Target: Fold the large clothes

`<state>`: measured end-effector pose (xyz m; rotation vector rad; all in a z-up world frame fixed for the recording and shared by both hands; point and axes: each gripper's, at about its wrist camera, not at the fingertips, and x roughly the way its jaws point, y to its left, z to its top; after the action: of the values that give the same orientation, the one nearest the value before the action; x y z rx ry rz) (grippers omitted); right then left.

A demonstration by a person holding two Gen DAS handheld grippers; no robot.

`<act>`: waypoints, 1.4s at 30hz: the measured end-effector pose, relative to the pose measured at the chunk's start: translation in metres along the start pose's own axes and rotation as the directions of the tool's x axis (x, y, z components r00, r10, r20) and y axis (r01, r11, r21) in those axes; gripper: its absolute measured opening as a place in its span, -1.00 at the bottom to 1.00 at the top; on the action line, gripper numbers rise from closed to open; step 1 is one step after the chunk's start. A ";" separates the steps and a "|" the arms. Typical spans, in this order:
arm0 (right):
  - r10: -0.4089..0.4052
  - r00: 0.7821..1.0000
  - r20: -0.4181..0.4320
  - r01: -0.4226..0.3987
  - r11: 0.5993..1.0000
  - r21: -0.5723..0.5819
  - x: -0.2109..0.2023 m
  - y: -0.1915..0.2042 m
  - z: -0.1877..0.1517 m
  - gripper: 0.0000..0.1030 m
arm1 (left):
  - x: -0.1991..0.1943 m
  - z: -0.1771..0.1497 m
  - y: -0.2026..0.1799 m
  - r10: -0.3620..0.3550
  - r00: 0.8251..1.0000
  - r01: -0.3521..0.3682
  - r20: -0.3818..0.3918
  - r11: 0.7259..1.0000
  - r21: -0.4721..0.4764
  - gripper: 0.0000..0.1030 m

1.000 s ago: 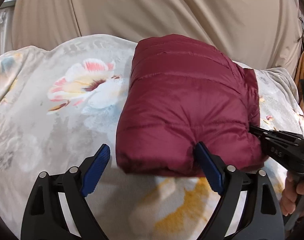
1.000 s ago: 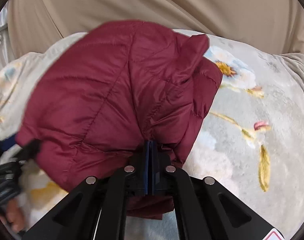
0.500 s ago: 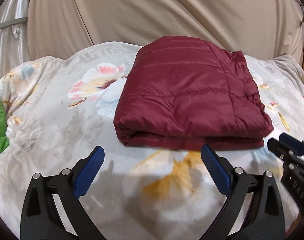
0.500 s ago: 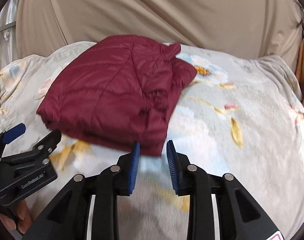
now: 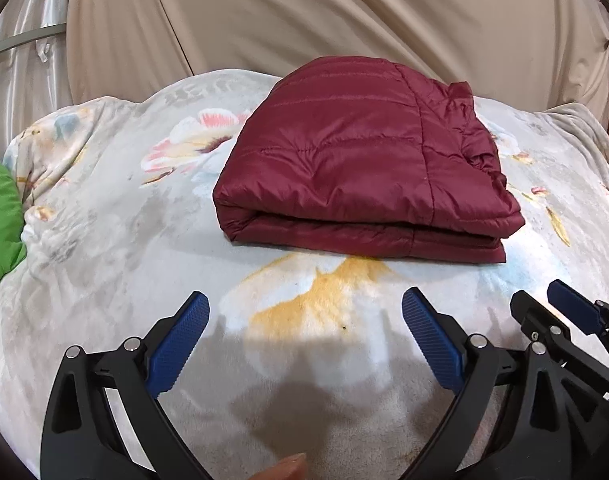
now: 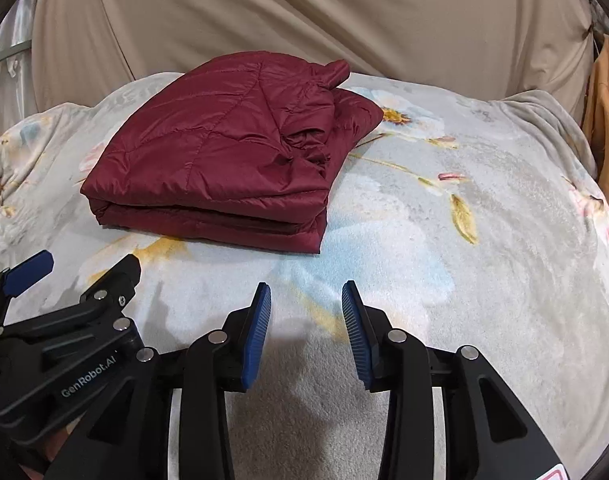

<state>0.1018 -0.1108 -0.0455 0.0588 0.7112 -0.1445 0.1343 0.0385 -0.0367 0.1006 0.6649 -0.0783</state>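
- Where the floral blanket (image 5: 104,240) rises toward the back wall, one maroon quilted jacket (image 5: 356,168) lies folded into a flat, stacked rectangle, its layered edge facing both cameras.
- Item surface: shiny puffer fabric with stitched channels; top panel smooth, the right-hand side bunched into loose gathers where a collar or cuff sticks up at the far corner.
- Placement: resting wholly on the blanket, left of centre in the right wrist view (image 6: 224,148), touched by neither tool.
- Left gripper (image 5: 304,312): blue ribbed pads spread wide apart, holding nothing, hovering over the blanket just in front of the jacket's near edge.
- Right gripper (image 6: 306,308): pads parted with a clear gap between them, holding nothing, over the blanket in front of the jacket's near right corner.
- Relation of tools: side by side and near one another; each shows at the edge of the other's view.
- Fingertip (image 5: 284,468): skin-coloured, at the bottom edge of the left wrist view.
- Support: pale plush blanket printed with pink, yellow and blue flowers.
- Backdrop: beige draped cloth (image 5: 344,20) behind the blanket.
- Periphery: green fabric (image 5: 0,216) at the far left; orange cloth (image 6: 604,112) hanging at the far right.
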 end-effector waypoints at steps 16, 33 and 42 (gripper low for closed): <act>-0.004 0.999 -0.033 0.004 1.000 -0.002 0.007 0.001 -0.003 -0.27 | 0.008 -0.003 -0.002 0.017 0.999 -0.017 -0.039 1.000 0.010 0.84; -0.005 0.999 -0.033 0.005 1.000 -0.008 0.007 -0.001 -0.004 -0.27 | 0.009 -0.004 -0.003 0.021 0.999 -0.020 -0.041 1.000 0.013 0.80; -0.012 0.999 -0.030 0.011 1.000 -0.011 0.007 0.000 -0.004 -0.27 | 0.009 -0.004 -0.004 0.022 0.999 -0.022 -0.041 1.000 0.013 0.80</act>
<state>0.1046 -0.1115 -0.0527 0.0463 0.7421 -0.1511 0.1385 0.0347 -0.0456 0.1219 0.7041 -0.0595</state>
